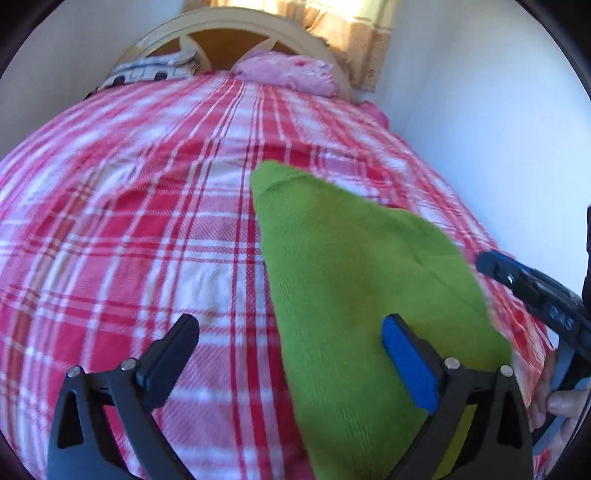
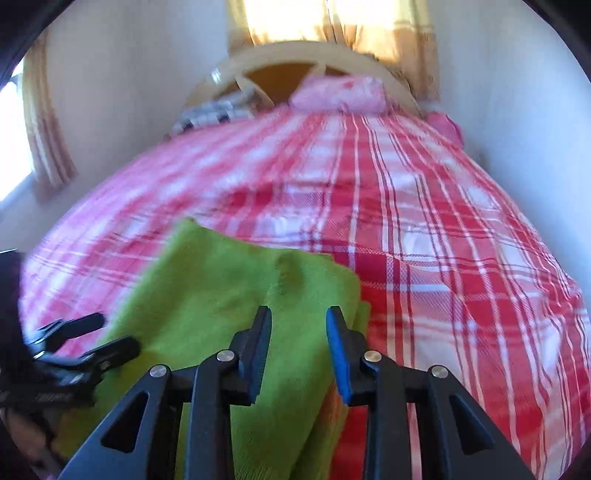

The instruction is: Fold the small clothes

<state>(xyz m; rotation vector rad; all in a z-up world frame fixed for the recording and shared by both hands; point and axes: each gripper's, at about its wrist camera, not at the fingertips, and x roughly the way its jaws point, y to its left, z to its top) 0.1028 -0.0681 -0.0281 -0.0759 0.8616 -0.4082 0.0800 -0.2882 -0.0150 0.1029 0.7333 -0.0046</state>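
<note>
A green knitted garment (image 1: 351, 295) lies on a red-and-white checked bedspread (image 1: 129, 240), apparently part-way through folding. The left gripper (image 1: 291, 354) stands spread wide over it, its blue-padded finger (image 1: 410, 362) above the cloth and the other over the bedspread, gripping nothing. The right gripper (image 2: 299, 350) is narrowed to a small gap with green cloth running between its fingers; whether the pads actually pinch the fabric cannot be told from the right wrist view.

The garment looks doubled over at least once, tapering away from the left gripper to a point, with a ridge just ahead of the right gripper. A further fold and a final smoothing seem to remain.

Motion blur softens both views. The near edge of the garment is cut off below the tools, so its full shape and kind are unclear. A pink pillow (image 1: 291, 74) sits well ahead, by the headboard (image 1: 229, 29).
</note>
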